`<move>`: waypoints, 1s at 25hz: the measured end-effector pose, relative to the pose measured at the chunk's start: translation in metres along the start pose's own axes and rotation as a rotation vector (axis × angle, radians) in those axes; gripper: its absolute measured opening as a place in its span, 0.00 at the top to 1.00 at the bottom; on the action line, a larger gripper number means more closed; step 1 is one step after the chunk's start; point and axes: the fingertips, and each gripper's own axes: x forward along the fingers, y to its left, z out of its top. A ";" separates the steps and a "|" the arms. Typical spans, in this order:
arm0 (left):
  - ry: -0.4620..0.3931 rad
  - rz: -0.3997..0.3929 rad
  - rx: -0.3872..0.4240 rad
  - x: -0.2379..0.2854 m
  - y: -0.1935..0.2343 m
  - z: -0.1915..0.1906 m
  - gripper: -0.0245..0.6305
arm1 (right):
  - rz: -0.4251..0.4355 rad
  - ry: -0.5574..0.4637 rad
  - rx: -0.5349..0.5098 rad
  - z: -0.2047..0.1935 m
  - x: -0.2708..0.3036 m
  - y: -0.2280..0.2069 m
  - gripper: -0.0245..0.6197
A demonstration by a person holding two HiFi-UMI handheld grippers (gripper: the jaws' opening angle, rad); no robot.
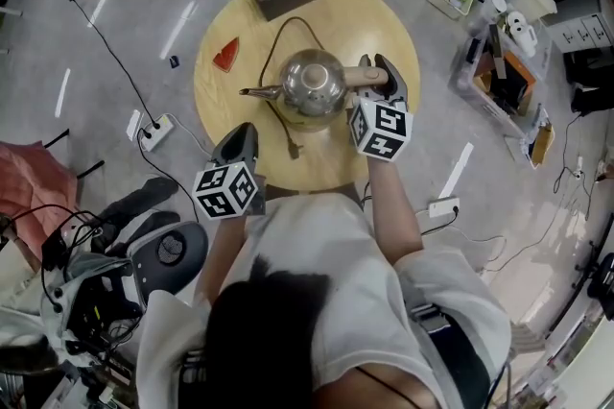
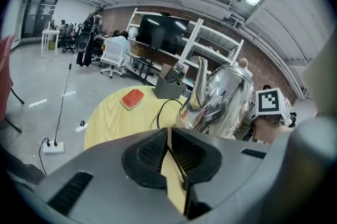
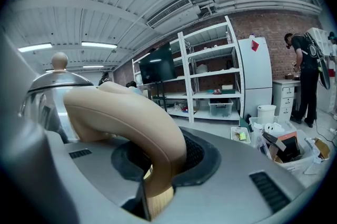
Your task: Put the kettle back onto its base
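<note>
A: Your right gripper (image 1: 382, 79) reaches forward, fingers clenched on the kettle's (image 1: 312, 83) tan handle (image 3: 126, 118).

B: Yes. Your kettle is mid-desk (image 1: 389, 23), over its base (image 1: 299, 117). Your left gripper (image 1: 240, 146) hangs by the near edge, tipped down, fingers pressed together, empty.

The kettle (image 1: 312, 83) is mirror-polished metal, and the handle (image 3: 126, 112) at its three o'clock is smooth, matt beige plastic. My right claw (image 3: 160, 161) is matt grey plastic with ribbed black pads (image 3: 196, 153). The table (image 1: 384, 23) is pale, grained wood.
</note>
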 end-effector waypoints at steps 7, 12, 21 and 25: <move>0.010 0.004 0.003 0.001 -0.006 0.005 0.89 | 0.000 0.015 -0.011 -0.005 0.000 -0.006 0.81; 0.021 -0.003 0.007 0.010 -0.008 0.004 0.89 | -0.003 0.037 -0.016 -0.016 0.006 -0.009 0.81; 0.037 -0.001 -0.007 0.013 -0.005 0.000 0.89 | -0.004 0.036 -0.007 -0.018 0.007 -0.011 0.81; 0.038 -0.003 -0.009 0.013 -0.008 0.002 0.89 | -0.003 0.036 -0.007 -0.016 0.006 -0.011 0.81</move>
